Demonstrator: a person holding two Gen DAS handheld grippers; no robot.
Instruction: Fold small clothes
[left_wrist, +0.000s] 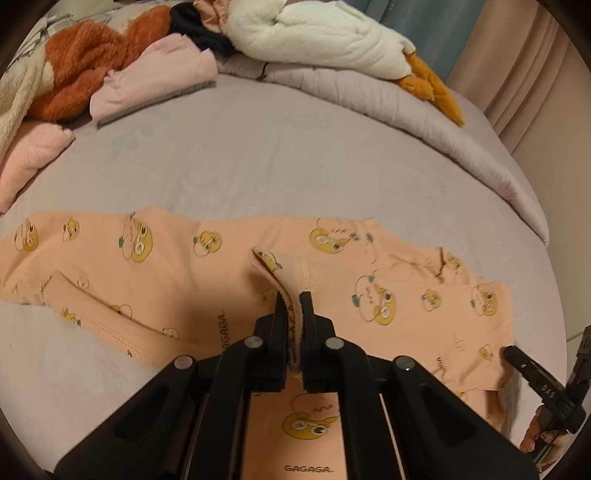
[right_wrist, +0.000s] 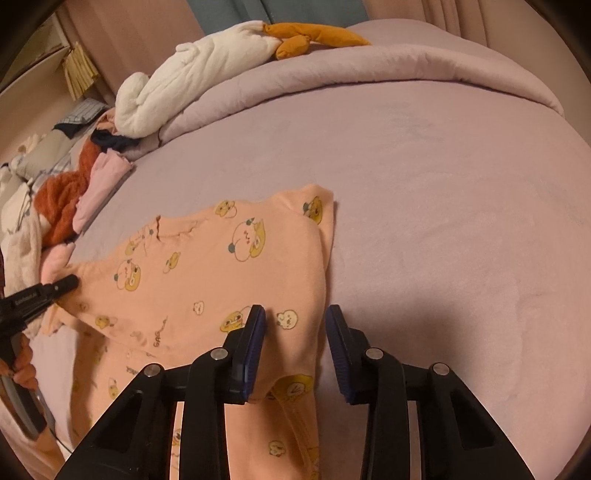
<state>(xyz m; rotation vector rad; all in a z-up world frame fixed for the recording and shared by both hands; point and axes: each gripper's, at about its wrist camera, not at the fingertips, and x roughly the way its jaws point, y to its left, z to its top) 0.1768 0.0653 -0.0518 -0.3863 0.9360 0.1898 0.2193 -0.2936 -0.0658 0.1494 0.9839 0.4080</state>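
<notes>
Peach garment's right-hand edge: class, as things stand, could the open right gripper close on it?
Probably yes. The right gripper has its jaws apart straddling the peach garment near its edge, with nothing between them but cloth. The left gripper pinches another fold, well clear.

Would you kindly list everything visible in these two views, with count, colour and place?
Printed garment: one, peach with yellow cartoon faces, spread on the bed, nearest the cameras.
Bed sheet: one, lilac, under everything.
Duvet: one, lilac, rolled along the far edge.
Plush toy: one, white with orange feet, on the duvet.
Fuzzy garment: one, rust-orange, far left pile.
Folded pink clothes: two, pale pink, beside the rust garment.
Dark item: one, navy or black, in the pile.
Left hand-held gripper: black, shut on a fold of the printed garment.
Right hand-held gripper: black, blue pads, open over the garment's edge.
</notes>
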